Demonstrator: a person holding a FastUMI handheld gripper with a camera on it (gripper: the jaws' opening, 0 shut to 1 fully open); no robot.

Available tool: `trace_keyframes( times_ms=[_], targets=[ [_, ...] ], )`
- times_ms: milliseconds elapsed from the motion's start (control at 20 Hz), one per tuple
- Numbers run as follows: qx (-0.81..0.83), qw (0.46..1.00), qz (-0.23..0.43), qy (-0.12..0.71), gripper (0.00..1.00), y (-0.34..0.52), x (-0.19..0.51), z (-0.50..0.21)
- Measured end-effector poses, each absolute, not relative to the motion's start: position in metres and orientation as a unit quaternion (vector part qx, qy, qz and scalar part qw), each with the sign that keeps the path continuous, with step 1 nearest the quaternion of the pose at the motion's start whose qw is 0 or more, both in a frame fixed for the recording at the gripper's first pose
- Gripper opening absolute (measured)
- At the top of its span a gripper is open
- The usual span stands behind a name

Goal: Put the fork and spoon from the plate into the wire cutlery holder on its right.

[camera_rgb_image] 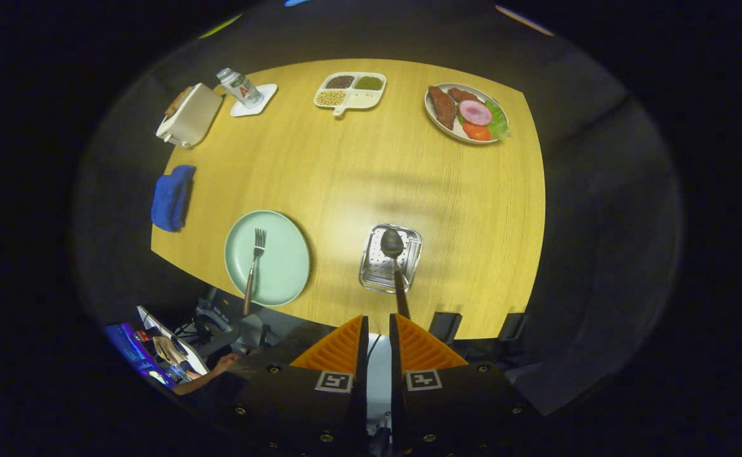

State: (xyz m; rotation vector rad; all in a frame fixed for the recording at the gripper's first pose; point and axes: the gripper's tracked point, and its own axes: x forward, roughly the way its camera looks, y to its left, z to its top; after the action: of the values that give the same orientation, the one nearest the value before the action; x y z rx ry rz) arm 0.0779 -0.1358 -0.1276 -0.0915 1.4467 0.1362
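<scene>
While our fingers (378,325) stand nearly closed with a narrow gap, we see the spoon (395,260) just ahead, its bowl over the wire holder (412,254); whether they pinch its handle we cannot tell. Left of the holder, the fork (254,263) lies on the plate (285,266).

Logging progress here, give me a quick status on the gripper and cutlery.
Gripper empty, fingers nearly closed, high above table. Spoon in wire holder. Fork on green plate. Nothing blocking.

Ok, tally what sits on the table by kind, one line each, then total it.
Plates: 2, green plate, food plate
Cutlery: 2, fork, spoon
Wire cutlery holder: 1
Divided tray: 1
Bottle: 1
Coaster: 1
Blue cloth: 1
Toaster: 1
Total: 10
The gripper is slightly open, holding nothing.
</scene>
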Motion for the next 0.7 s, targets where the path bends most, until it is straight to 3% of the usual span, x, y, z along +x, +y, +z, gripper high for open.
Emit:
trace_keyframes(
  times_ms=[450,700],
  targets=[
    [-0.052,0.752,0.129,0.644,0.16,-0.032,0.028,-0.147],
    [-0.040,0.725,0.162,0.668,0.17,0.021,0.000,-0.189]
  ],
)
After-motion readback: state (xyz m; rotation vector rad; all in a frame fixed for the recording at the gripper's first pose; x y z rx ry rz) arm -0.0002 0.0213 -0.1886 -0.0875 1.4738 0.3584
